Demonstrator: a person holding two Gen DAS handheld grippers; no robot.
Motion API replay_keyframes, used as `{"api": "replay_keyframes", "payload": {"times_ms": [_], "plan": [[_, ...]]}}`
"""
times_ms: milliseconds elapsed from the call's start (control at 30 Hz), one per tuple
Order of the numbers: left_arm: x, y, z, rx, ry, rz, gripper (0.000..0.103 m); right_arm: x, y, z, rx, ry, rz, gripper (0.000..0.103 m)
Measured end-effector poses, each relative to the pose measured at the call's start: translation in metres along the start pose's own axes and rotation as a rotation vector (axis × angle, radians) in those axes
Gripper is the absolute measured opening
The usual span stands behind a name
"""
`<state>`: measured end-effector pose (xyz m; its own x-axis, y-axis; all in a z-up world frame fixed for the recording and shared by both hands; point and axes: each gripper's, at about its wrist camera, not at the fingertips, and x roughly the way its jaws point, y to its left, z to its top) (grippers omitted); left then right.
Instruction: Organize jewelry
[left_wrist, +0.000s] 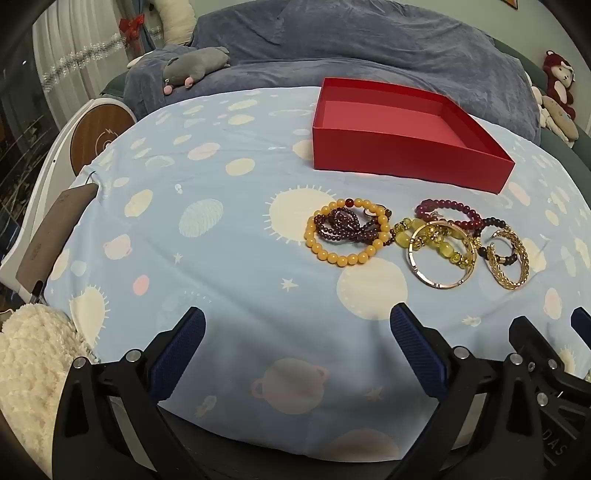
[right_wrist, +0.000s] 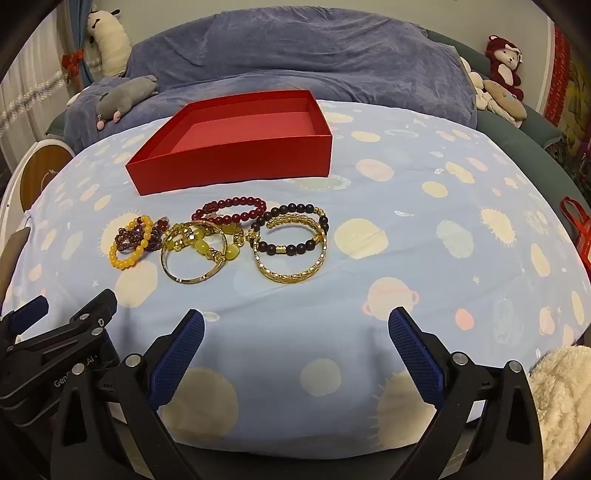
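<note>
An empty red box (left_wrist: 406, 162) (right_wrist: 236, 166) sits on the blue planet-print cloth. In front of it lies a cluster of bracelets: a yellow bead bracelet (left_wrist: 325, 253) (right_wrist: 127, 258) with a purple bead strand (left_wrist: 347, 225) across it, a thin gold bangle (left_wrist: 441, 284) (right_wrist: 192, 278) over yellow-green beads, a dark red bead bracelet (left_wrist: 458, 212) (right_wrist: 229, 205), a dark bead bracelet (right_wrist: 291, 247) and a wide gold cuff (left_wrist: 511, 280) (right_wrist: 291, 275). My left gripper (left_wrist: 297, 325) and right gripper (right_wrist: 295, 325) both stand open above the cloth's near part, nothing between the fingers, short of the bracelets.
A blue-grey blanket (right_wrist: 295, 55) with a grey plush toy (left_wrist: 195, 64) lies behind the box. More plush toys (right_wrist: 504, 66) sit at the far right. A round wooden-faced device (left_wrist: 98, 138) stands at the left, a fluffy cream fabric (left_wrist: 29, 369) at the near edge.
</note>
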<state>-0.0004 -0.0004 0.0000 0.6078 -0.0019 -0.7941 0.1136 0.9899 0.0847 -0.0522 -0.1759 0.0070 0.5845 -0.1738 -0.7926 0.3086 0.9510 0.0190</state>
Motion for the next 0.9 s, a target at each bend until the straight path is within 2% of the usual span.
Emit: {"api": "replay_keyframes", "payload": {"times_ms": [33, 267, 300, 467, 900], "plan": [[0.0008, 0.0021, 0.0005, -0.011, 0.009, -0.027, 0.096, -0.0002, 0.0, 0.0, 0.0, -0.002, -0.001, 0.096], [0.0029, 0.0062, 0.0022, 0.009, 0.005, -0.039, 0.096, -0.0003, 0.0004, 0.0001, -0.002, -0.001, -0.005, 0.096], [-0.0023, 0.0051, 0.0002, 0.003, -0.002, -0.016, 0.096, -0.0002, 0.0005, -0.0002, -0.001, -0.002, -0.006, 0.096], [-0.0043, -0.0015, 0.0003, 0.005, -0.015, 0.001, 0.096, -0.0018, 0.002, 0.0005, 0.001, -0.002, -0.007, 0.096], [-0.0021, 0.0002, 0.0004, 0.005, -0.014, -0.003, 0.096, -0.002, 0.0006, 0.0002, 0.001, -0.005, -0.01, 0.096]]}}
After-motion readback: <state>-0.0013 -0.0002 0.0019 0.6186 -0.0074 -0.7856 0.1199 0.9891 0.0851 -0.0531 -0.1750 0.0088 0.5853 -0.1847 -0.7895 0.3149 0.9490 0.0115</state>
